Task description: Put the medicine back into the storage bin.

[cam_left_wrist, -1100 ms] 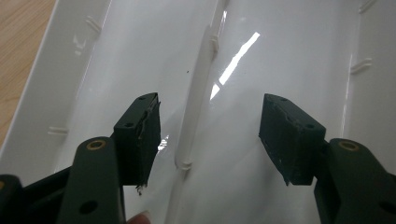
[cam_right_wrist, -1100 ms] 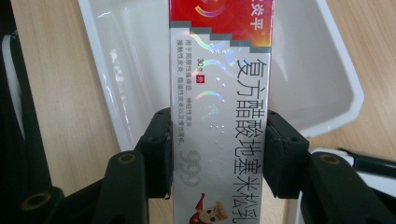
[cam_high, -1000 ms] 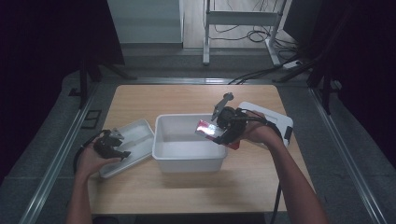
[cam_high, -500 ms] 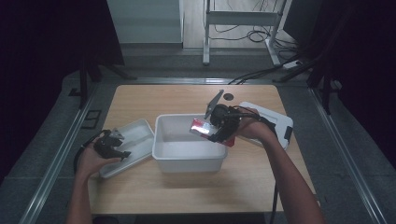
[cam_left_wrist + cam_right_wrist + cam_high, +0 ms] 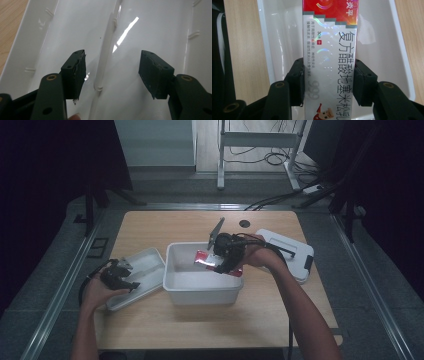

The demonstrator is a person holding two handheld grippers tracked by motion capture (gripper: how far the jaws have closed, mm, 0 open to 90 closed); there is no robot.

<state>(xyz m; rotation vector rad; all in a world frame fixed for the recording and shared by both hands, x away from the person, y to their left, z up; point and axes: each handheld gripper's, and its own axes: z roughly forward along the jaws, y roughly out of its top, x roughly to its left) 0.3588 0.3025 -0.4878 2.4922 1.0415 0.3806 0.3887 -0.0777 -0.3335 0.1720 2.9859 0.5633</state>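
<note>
Right gripper (image 5: 328,82): you are clamping its jaws across the long red-and-silver cardboard carton (image 5: 329,57).
Carton: it is hanging mid-frame over the white rectangular plastic bin (image 5: 202,287).
Handling: likely light and crushable; be gripping its flat sides, gently.
Left gripper (image 5: 112,72): you are holding it wide open and empty over the white plastic lid (image 5: 145,270), lower left.
</note>
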